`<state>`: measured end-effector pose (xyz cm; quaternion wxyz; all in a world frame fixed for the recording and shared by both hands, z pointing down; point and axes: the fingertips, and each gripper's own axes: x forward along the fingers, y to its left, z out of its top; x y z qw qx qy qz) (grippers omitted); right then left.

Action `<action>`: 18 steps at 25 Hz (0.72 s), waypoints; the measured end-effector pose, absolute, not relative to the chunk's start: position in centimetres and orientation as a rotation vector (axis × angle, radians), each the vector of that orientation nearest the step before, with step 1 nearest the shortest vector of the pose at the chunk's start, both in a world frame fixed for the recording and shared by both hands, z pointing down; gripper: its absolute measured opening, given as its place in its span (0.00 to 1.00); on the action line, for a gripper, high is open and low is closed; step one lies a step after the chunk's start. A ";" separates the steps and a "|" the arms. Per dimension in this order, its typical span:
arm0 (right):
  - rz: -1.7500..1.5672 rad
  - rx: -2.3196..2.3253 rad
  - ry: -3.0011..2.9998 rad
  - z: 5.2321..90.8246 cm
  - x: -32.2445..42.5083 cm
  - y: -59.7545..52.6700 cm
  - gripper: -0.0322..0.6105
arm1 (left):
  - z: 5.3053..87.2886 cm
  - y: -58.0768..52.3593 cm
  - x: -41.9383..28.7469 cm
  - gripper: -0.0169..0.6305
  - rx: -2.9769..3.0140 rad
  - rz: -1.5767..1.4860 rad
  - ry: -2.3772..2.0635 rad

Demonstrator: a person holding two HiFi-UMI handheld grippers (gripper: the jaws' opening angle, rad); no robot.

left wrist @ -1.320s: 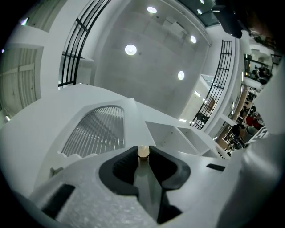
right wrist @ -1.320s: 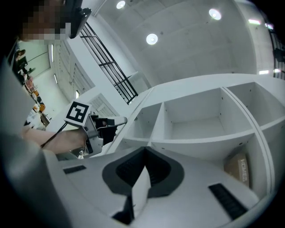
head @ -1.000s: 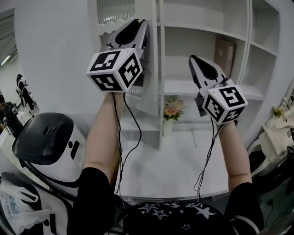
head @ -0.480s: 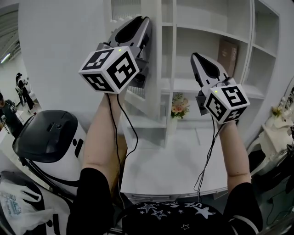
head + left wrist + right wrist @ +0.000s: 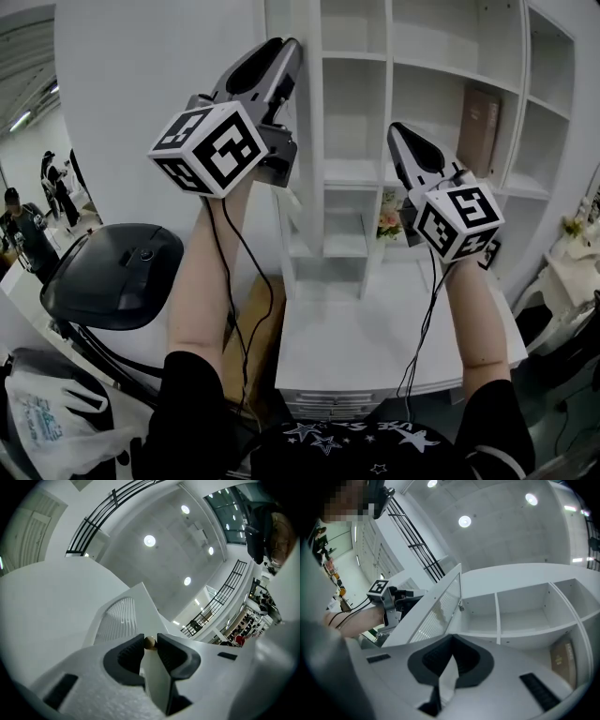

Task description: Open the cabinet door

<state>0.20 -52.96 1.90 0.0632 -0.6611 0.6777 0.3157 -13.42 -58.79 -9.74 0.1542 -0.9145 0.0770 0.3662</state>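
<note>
Door open, left tongs on knob.
Left clamped on the knob, grip just easing a touch; right tongs closed together, empty, cabinet ahead of them.

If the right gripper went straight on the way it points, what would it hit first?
Likely the open cabinet door, its ribbed panel near the hinge, ahead of the right gripper. Depth is unclear; it might instead enter the empty shelf compartment beside it.
</note>
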 end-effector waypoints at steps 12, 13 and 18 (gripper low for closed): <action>0.779 -2.057 2.065 6.3 -4.1 -54.1 0.06 | -9.4 -62.1 -21.4 0.18 -2.671 1.088 0.297; 0.765 -2.057 2.069 6.5 -4.3 -54.3 0.06 | -9.4 -62.4 -22.0 0.18 -2.664 1.095 0.317; 0.703 -2.044 2.114 7.2 -4.8 -55.3 0.06 | -9.5 -63.4 -24.1 0.14 -2.604 1.099 0.416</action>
